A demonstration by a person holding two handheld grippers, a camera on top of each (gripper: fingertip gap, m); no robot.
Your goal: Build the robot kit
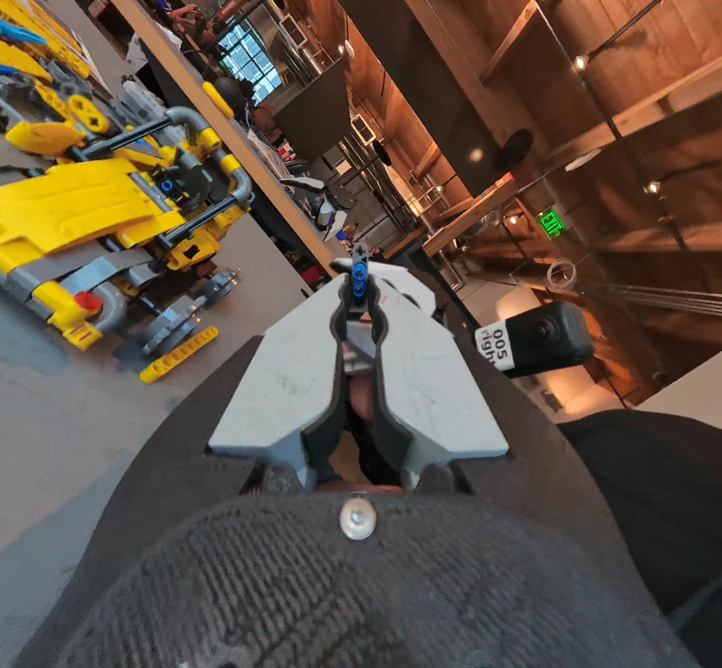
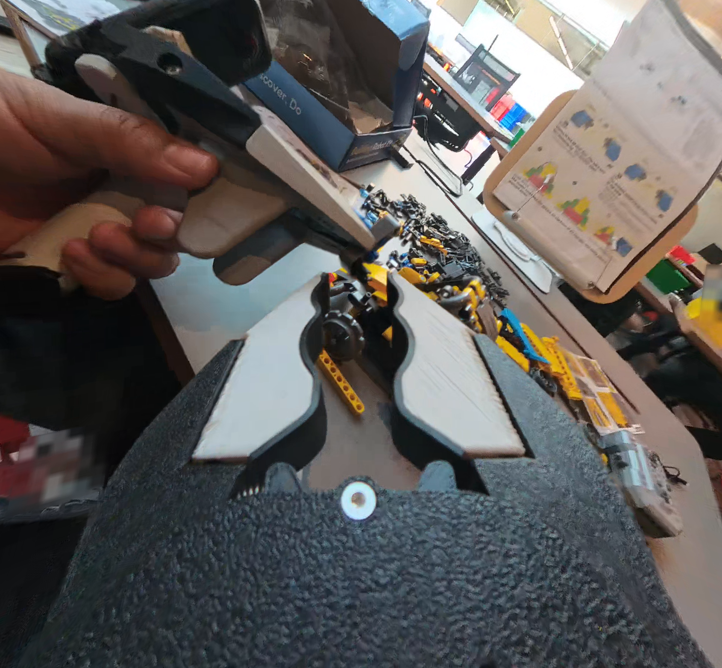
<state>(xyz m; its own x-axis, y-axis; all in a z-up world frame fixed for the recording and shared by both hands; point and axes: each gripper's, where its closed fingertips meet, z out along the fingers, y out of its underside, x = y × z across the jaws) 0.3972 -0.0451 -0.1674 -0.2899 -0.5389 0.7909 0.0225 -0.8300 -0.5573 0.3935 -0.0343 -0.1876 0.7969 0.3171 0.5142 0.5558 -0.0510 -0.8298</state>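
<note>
While the left hand-held gripper (image 1: 357, 289) is raised off the grey worktop (image 1: 97, 414), its jaws are clamped on a small dark beam piece with blue pins (image 1: 358, 272), which sticks out past the tips. To its left, a partly built yellow and grey brick vehicle (image 1: 109, 203) sits on the worktop, with a loose yellow holed beam (image 1: 180, 354) lying just beside its grey wheels. The right hand-held gripper (image 2: 357, 293) has its jaws apart and holds nothing; it hovers above the vehicle, with a dark gear (image 2: 342, 334) and the yellow holed beam visible between its fingers. In the right wrist view a person's hand (image 2: 90, 180) grips the left tool's handle, its tip just above the right gripper's tips. Farther along the worktop lie a scatter of black and yellow parts (image 2: 441, 243), an open blue box (image 2: 351, 63) and a propped instruction sheet (image 2: 609, 164).
</note>
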